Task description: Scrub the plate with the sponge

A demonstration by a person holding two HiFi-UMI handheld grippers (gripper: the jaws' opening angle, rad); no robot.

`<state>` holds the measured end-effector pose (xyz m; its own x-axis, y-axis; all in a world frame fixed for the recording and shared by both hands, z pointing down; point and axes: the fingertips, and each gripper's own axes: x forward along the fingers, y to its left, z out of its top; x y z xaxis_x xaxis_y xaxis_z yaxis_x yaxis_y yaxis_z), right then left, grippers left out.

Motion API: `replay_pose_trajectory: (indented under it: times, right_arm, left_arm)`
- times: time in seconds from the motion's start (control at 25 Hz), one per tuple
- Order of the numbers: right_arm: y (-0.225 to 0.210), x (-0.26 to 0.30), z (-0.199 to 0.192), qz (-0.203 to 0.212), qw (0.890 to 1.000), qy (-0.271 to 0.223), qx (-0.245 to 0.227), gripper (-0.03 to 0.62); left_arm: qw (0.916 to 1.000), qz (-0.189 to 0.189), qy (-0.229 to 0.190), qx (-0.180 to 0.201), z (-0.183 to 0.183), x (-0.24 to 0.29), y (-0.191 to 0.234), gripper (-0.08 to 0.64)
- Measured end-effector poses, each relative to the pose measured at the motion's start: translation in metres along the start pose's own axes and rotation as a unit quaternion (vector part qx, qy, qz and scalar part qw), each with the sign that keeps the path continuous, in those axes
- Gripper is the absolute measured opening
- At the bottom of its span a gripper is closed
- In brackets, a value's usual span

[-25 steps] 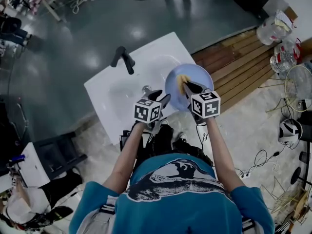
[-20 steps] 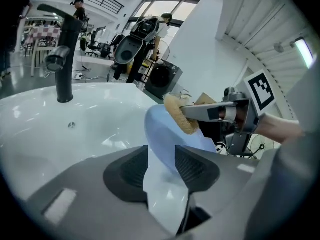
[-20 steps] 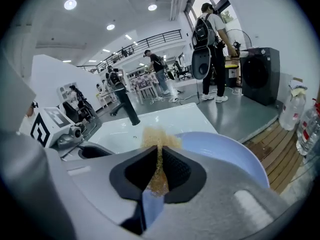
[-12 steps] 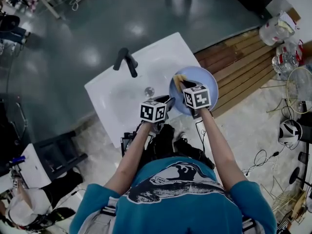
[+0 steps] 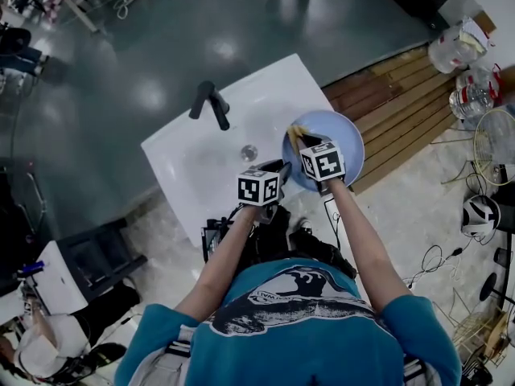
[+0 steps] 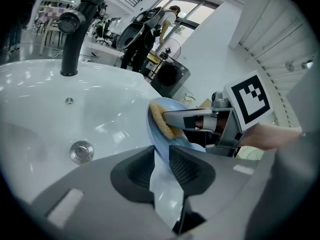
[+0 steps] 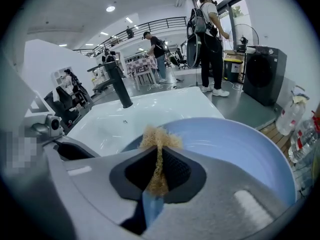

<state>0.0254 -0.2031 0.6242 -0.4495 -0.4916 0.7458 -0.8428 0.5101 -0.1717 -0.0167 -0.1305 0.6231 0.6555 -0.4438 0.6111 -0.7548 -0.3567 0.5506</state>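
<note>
A light blue plate (image 5: 339, 137) stands tilted at the right side of the white sink (image 5: 205, 163). My right gripper (image 5: 304, 141) is shut on a tan sponge (image 5: 295, 132) and presses it against the plate's face (image 7: 235, 144); the sponge (image 7: 159, 136) bulges out past the pads. My left gripper (image 5: 280, 168) is at the plate's near-left rim. Its jaws are closing with the rim (image 6: 162, 189) between them, and the pads (image 6: 137, 171) do not visibly clamp it. The left gripper view also shows the sponge (image 6: 161, 120) and the right gripper (image 6: 172, 119).
A black faucet (image 5: 211, 101) stands at the sink's back, and the drain (image 5: 249, 152) lies left of the plate. Wooden slats (image 5: 402, 103), plastic bottles (image 5: 467, 79), a fan (image 5: 495, 143) and cables lie to the right. People stand in the background.
My left gripper has moved right and forward onto the plate's rim. The plate and the right gripper with the sponge have shifted slightly right.
</note>
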Motion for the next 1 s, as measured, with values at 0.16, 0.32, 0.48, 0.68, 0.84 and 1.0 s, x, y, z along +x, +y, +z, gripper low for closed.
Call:
replay_pose_trajectory:
  times: [0.16, 0.32, 0.48, 0.68, 0.84, 1.0]
  right_arm:
    - [-0.015, -0.004, -0.001, -0.033, 0.999, 0.008, -0.003, 0.031]
    - [-0.041, -0.013, -0.002, -0.072, 0.997, 0.015, 0.003, 0.031]
    - [-0.061, -0.024, -0.009, -0.097, 0.995, 0.021, 0.008, 0.031]
    - [-0.08, -0.038, -0.02, -0.126, 0.992, 0.029, 0.006, 0.031]
    - [-0.096, -0.052, -0.033, -0.154, 0.987, 0.046, 0.006, 0.031]
    - [-0.111, -0.064, -0.04, -0.182, 0.982, 0.056, -0.019, 0.032]
  left_arm:
    - [0.9988, 0.006, -0.026, -0.04, 0.003, 0.0, -0.001, 0.081]
    - [0.9958, 0.03, -0.043, -0.075, 0.005, 0.001, 0.003, 0.062]
    - [0.9917, 0.055, -0.06, -0.099, 0.01, 0.001, 0.006, 0.044]
    - [0.9874, 0.093, -0.075, -0.103, 0.017, -0.001, 0.012, 0.029]
    - [0.9847, 0.109, -0.084, -0.106, 0.019, -0.002, 0.014, 0.028]
    - [0.9834, 0.115, -0.087, -0.11, 0.02, -0.001, 0.013, 0.028]
